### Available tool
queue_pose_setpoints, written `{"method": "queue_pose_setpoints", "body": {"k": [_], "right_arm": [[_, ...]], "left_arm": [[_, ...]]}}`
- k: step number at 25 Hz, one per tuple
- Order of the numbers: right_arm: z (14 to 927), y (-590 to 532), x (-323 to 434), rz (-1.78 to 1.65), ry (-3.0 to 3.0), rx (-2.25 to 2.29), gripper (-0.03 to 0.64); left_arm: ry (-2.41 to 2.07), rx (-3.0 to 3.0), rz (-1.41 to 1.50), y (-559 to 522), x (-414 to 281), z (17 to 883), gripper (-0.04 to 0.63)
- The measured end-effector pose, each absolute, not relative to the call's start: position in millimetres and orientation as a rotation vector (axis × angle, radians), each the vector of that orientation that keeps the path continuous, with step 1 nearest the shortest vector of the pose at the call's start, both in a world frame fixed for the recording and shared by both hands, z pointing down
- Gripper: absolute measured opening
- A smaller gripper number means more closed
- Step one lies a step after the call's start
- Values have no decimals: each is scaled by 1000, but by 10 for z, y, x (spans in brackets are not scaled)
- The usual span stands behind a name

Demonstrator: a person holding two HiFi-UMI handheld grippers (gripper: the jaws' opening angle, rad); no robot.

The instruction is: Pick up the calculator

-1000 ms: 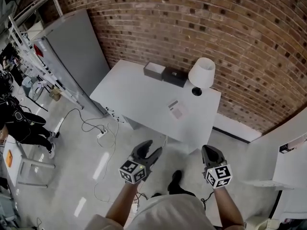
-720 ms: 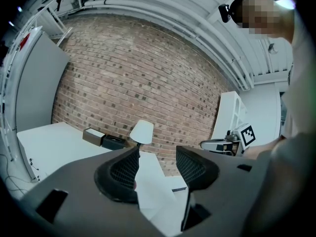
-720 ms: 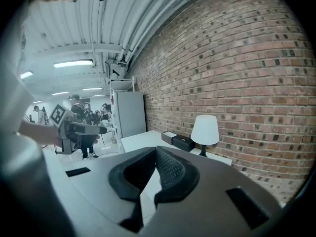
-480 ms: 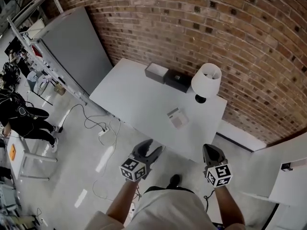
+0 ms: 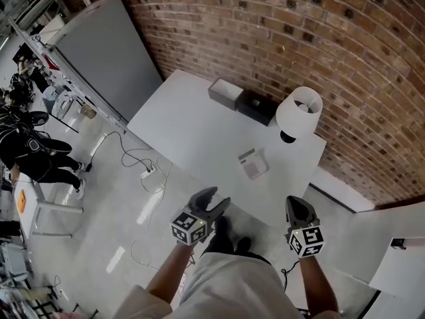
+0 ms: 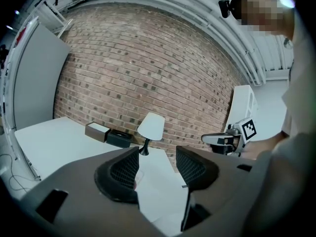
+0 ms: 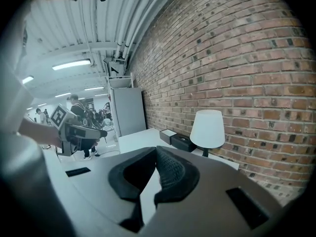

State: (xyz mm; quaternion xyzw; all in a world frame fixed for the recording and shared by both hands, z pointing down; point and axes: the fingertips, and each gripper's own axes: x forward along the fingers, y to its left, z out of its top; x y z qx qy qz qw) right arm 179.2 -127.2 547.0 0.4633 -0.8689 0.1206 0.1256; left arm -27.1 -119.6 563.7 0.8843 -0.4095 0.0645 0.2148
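The calculator (image 5: 253,163), small, pale grey and flat, lies on the white table (image 5: 192,131) near its front right part. Both grippers hang in the air in front of the table, short of its near edge. My left gripper (image 5: 215,200) is open and holds nothing; in the left gripper view (image 6: 157,168) white tabletop shows through the gap between its dark ribbed pads (image 6: 123,171). My right gripper (image 5: 297,206) is shut on nothing, and its jaws meet at the tips in the right gripper view (image 7: 155,152).
A white-shaded lamp (image 5: 299,111) stands at the table's back right. Beside it are a black box (image 5: 257,106) and a grey box (image 5: 224,93) along the brick wall. A grey cabinet (image 5: 99,52) stands to the left. Cables (image 5: 143,171) trail on the floor, and people (image 5: 30,155) stand far left.
The head view has drawn nearer the table, so the calculator and lamp sit lower and larger in it. Both grippers kept their poses, left open and right shut.
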Motion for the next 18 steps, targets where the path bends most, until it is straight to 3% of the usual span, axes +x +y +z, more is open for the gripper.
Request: {"method": "queue_pose_setpoints", "body": {"k": [18], "right_arm": [[6068, -2337, 1295, 493, -2360, 1507, 12]], "left_arm": [[-783, 2480, 359, -2621, -412, 6606, 247]]}}
